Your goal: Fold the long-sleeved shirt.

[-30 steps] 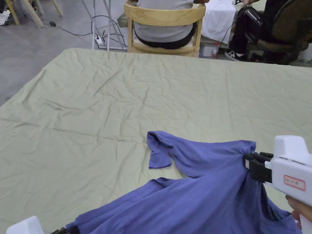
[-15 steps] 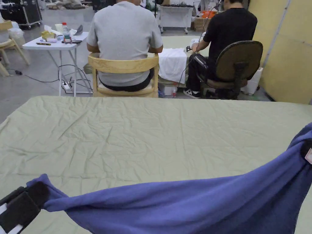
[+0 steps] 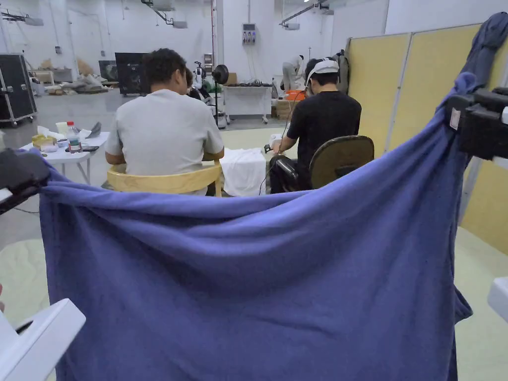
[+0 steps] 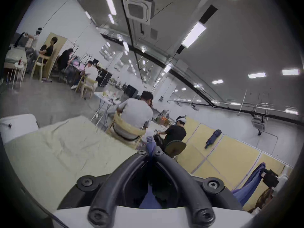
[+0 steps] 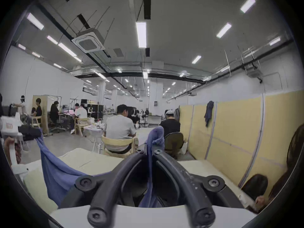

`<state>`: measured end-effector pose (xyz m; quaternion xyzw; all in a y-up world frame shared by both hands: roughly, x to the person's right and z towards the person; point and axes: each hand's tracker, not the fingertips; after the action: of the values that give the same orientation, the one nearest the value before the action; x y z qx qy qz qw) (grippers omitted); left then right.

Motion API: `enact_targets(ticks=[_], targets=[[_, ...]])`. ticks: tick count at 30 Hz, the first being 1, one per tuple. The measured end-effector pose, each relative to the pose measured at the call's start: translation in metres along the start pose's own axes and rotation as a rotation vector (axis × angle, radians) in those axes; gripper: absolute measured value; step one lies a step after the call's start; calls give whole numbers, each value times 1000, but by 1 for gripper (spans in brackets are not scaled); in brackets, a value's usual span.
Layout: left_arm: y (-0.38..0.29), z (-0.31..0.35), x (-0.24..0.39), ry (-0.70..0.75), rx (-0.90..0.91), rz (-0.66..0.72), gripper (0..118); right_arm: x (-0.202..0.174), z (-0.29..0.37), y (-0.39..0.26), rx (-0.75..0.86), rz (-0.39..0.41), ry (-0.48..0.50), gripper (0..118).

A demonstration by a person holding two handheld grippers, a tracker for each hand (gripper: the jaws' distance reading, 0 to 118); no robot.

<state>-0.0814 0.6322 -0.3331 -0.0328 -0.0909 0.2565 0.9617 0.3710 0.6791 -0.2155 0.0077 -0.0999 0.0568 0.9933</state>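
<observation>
The blue long-sleeved shirt [image 3: 258, 278] hangs spread out in the air in front of me, held up by two corners. My left gripper [image 3: 27, 176] is shut on its upper left corner, at the left edge of the head view. My right gripper [image 3: 461, 121] is shut on the upper right corner, higher up. In the left gripper view a pinch of blue shirt [image 4: 151, 146] sticks out between the closed jaws of the left gripper [image 4: 150, 152]. The right gripper view has shirt cloth [image 5: 156, 137] bunched above the closed jaws of the right gripper [image 5: 150, 151].
The table under the pale green sheet [image 3: 20, 278] lies below and behind the hanging shirt. Beyond it a person sits in a wooden chair [image 3: 166, 181], another in a dark office chair [image 3: 340, 158]. Yellow partition panels [image 3: 421, 89] stand on the right.
Both grippers have lifted the shirt off the table, from lying crumpled near me to hanging spread at eye level. My head has tilted up, so the room shows instead of the table.
</observation>
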Motion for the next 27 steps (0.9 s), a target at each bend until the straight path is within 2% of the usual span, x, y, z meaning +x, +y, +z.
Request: enact_targets(ticks=[7,9,15,17,19,23,27], targets=[[81,-70,37,-16,-11,-43,1,5,-105,77,-39,81,-74,7],[101,-90,46,11,3,-93,1,6,-133,97,-40,78,-79,7],[153,-168,47,65,-23,-81,1,6,-222,146,-82,10,-87,7],[161,-191,46,65,-26,-109,1,-2,-242,158,-93,12,-88,7],[166,-213,37,31,-50,-66,1,-8,-263,166,-94,19,-95,7],[175,-249,38,95,-41,-84,1,-19,-303,176,-102,26,-107,7],[175,-278,41,133,-13,-162,1,-29,-325,165,-124,33,-122,7]])
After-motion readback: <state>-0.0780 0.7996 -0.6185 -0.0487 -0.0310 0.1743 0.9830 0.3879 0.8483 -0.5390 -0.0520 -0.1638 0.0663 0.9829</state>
